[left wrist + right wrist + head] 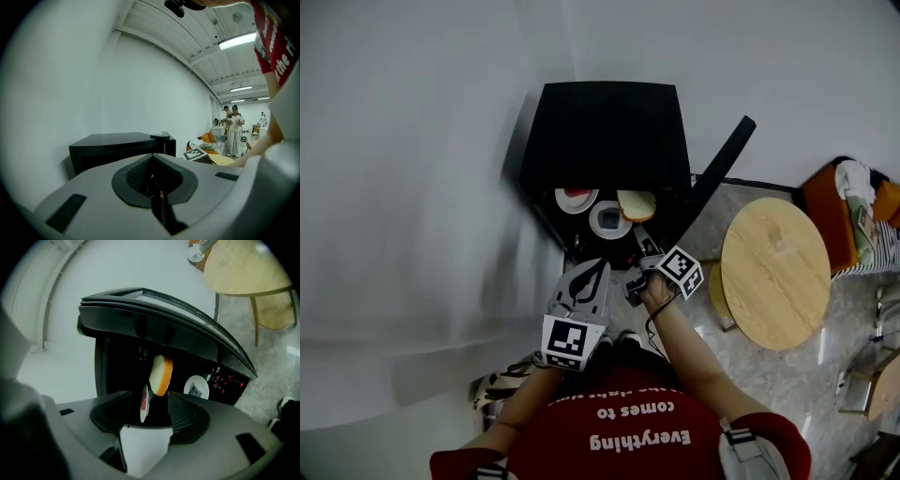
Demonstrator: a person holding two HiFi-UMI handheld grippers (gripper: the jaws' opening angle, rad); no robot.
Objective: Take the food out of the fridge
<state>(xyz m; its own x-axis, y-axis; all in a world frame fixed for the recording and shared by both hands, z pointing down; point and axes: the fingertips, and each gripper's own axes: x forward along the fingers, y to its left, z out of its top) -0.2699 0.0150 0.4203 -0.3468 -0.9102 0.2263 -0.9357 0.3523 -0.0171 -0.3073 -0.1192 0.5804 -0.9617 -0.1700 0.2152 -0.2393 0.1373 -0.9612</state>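
Black fridge (609, 131) stands open; right gripper (642, 246) jaws wide apart, empty; left gripper (592, 274) jaws together, empty.

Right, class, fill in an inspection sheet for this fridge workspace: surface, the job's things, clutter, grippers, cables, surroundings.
Surface: black fridge on a pale floor, its door open.
Job's things: inside the fridge, a plate with red food, a white dish and a bread piece.
Clutter: nothing seen.
Grippers: right hand-held gripper open, empty, facing the fridge's inside; left hand-held gripper shut, nothing held.
Cables: a dark cable by the right wrist.
Surroundings: round wooden table, white wall, people far off.
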